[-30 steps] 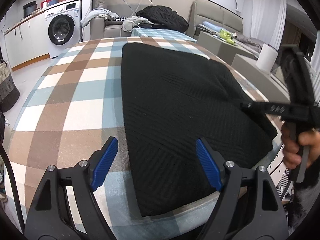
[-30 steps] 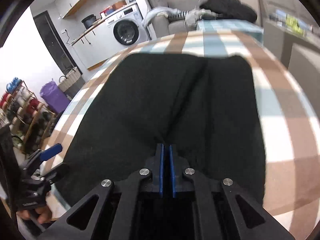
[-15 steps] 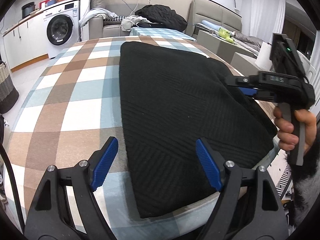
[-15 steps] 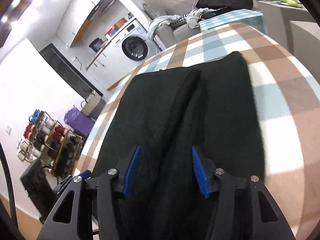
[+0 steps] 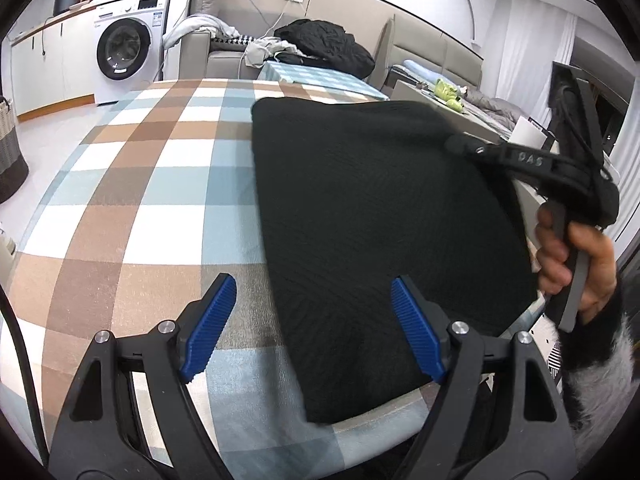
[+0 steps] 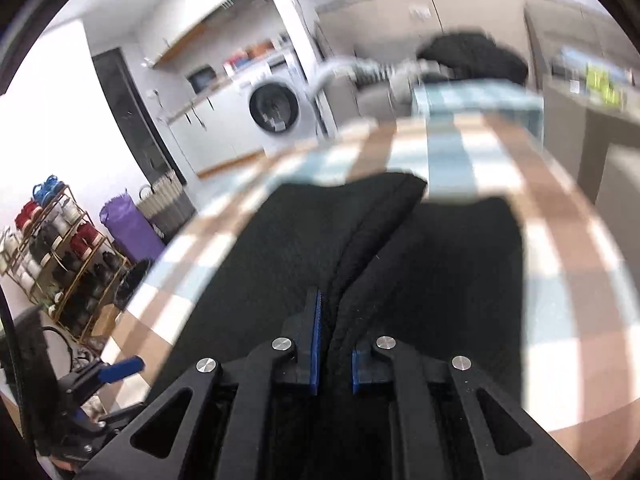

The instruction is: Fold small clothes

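A black knitted garment (image 5: 372, 216) lies folded on the checked table (image 5: 152, 184). My left gripper (image 5: 316, 332) is open and empty above the garment's near left corner. My right gripper (image 6: 334, 344) is shut on a raised fold of the black garment (image 6: 360, 248), which runs up between its blue pads. The right gripper also shows in the left wrist view (image 5: 464, 146), held by a hand at the garment's right edge. The left gripper shows at the lower left of the right wrist view (image 6: 116, 366).
A washing machine (image 5: 128, 46) and a sofa with piled clothes (image 5: 320, 42) stand behind the table. A basket (image 5: 8, 152) stands on the floor at left. A shoe rack (image 6: 60, 248) and a purple bag (image 6: 128, 226) are at the left of the right wrist view.
My right gripper was shut, opened half a second ago, and has now closed on a fold at the garment's right side and lifted it. My left gripper has stayed open in place.
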Available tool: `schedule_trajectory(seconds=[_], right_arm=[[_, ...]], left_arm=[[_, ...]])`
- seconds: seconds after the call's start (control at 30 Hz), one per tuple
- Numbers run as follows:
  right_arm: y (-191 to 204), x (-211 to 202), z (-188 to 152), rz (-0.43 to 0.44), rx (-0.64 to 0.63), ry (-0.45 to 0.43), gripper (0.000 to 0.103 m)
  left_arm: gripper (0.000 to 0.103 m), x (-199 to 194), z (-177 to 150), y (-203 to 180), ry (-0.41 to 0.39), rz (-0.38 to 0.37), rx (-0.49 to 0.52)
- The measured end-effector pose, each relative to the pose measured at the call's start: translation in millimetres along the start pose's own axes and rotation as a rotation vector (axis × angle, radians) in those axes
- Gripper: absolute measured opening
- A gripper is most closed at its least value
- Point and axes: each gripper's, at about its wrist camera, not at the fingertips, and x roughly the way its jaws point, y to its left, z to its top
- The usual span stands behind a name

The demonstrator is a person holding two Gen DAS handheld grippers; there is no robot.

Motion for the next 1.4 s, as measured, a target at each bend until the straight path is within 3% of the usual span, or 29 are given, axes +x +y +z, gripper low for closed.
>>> schedule_trajectory(seconds=[0.1, 0.17, 0.23, 0.33, 0.43, 0.53, 0.6, 0.7, 0.73, 0.83, 1.03, 1.13, 1.2, 1.27, 1.4], right_arm=[[-22.8, -2.8, -0.2, -0.084, 0.034, 0.041, 0.011], [-49.1, 15.1, -8.6, -0.068, 0.104, 0.145, 0.011], [-68.1, 27.5, -20.2, -0.028, 0.178, 0.194, 0.011], [-69.1, 24.1, -18.6, 0.004, 0.180, 0.178, 0.011], [-52.9, -7.0, -3.3, 0.071, 0.134, 0.031, 0.010], [-39.8, -23.2, 4.7, -0.001, 0.082, -0.034, 0.010], [-44.7, -14.5, 0.3, -0.101, 0.075, 0.014, 0.011], [-70.4, 9.6, -16.0, -0.119, 0.168, 0.169, 0.015], [-75.8, 10.7, -19.2, -0.112, 0.188, 0.184, 0.017], [-84.5, -4.6, -30.8, -0.042, 0.245, 0.169, 0.024], [-88.5, -46.0, -67.5, 0.036, 0.313, 0.173, 0.024], [-88.5, -54.8, -82.8, 0.113, 0.350, 0.203, 0.017], [-81.7, -50.3, -85.8, 0.030, 0.277, 0.244, 0.014], [-75.6, -50.7, -88.3, 0.008, 0.229, 0.254, 0.014], [-73.9, -61.7, -67.3, -0.029, 0.196, 0.171, 0.022]], left_arm=[[0.078, 5.9, -1.3, -0.5, 0.018, 0.015, 0.005], [0.078, 12.7, -3.7, 0.2, 0.044, 0.021, 0.001], [0.078, 16.5, -6.1, -0.7, 0.054, 0.025, 0.003], [0.078, 20.5, -7.5, -2.8, 0.061, 0.027, 0.010], [0.078, 19.0, -7.8, -4.2, 0.052, 0.024, 0.013], [0.078, 18.1, -8.1, -5.6, 0.051, 0.025, 0.020], [0.078, 19.4, -8.8, -5.6, 0.060, 0.028, 0.019], [0.078, 21.3, -9.4, -5.4, 0.066, 0.030, 0.020], [0.078, 21.6, -9.5, -5.8, 0.067, 0.031, 0.021], [0.078, 23.0, -9.6, -6.5, 0.071, 0.027, 0.025], [0.078, 24.4, -9.8, -8.1, 0.077, 0.021, 0.035], [0.078, 26.6, -10.6, -9.0, 0.087, 0.013, 0.033], [0.078, 27.8, -11.5, -10.6, 0.091, 0.015, 0.040], [0.078, 27.9, -11.9, -11.9, 0.092, 0.019, 0.047], [0.078, 27.7, -9.4, -11.5, 0.088, 0.016, 0.044]])
